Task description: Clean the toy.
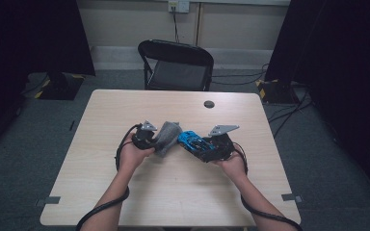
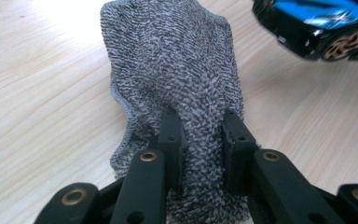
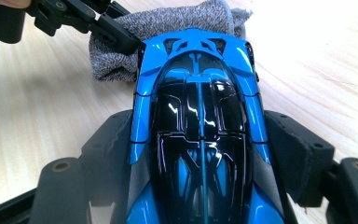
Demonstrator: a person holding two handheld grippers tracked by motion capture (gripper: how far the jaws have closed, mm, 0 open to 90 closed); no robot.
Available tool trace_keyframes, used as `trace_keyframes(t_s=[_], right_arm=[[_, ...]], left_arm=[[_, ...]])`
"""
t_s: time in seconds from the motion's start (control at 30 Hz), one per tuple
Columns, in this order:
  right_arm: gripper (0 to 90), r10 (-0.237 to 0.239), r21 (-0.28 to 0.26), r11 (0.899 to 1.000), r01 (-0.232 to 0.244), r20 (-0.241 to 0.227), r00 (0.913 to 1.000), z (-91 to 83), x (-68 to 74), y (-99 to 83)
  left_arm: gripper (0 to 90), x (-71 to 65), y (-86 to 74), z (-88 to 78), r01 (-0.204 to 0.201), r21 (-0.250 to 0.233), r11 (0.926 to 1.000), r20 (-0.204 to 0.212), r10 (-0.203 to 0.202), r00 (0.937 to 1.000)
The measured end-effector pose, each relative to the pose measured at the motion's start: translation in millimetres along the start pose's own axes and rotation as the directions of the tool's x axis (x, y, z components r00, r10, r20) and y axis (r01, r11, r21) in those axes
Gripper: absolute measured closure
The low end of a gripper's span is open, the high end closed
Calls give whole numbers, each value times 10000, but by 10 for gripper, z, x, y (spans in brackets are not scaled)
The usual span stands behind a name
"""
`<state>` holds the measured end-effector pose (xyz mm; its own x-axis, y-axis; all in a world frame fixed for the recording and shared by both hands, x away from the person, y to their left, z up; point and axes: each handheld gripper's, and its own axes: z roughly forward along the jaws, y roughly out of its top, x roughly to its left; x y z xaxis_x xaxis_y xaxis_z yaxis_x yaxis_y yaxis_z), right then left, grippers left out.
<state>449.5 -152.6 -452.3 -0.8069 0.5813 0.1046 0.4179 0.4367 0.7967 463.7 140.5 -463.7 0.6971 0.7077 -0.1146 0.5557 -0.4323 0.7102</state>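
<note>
High view, table [image 1: 125,192]: pale wood grain, flat, bare in front; the work hangs just above its middle.
Toy car [image 3: 200,135]: glossy blue and black, hard and smooth, gripped by its sides so the body faces the cloth.
Right gripper [image 3: 200,154]: jaws clamped on the car, steadying it.
Cloth [image 2: 177,70]: grey, nubby, soft, at the car's end, likely for wiping.
Left gripper [image 2: 200,140]: jaws pinched tight on the cloth's bunched edge.

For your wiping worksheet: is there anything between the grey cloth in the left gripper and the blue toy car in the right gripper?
Nothing visible: the cloth sits right beside the car, with bare table underneath.
</note>
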Motion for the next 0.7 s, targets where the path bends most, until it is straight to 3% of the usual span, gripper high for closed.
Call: trace_keyframes(t_s=[0.33,0.7], right_arm=[[280,41,77,10000,-42,131,9999,4,-18,-25],[280,47,122,9999,-51,283,9996,-1,-41,-33]], left_arm=[[737,-172,113,87,-250,-242,9994,570,263,9980],[737,-220,125,106,-354,-210,9992,611,366,9975]])
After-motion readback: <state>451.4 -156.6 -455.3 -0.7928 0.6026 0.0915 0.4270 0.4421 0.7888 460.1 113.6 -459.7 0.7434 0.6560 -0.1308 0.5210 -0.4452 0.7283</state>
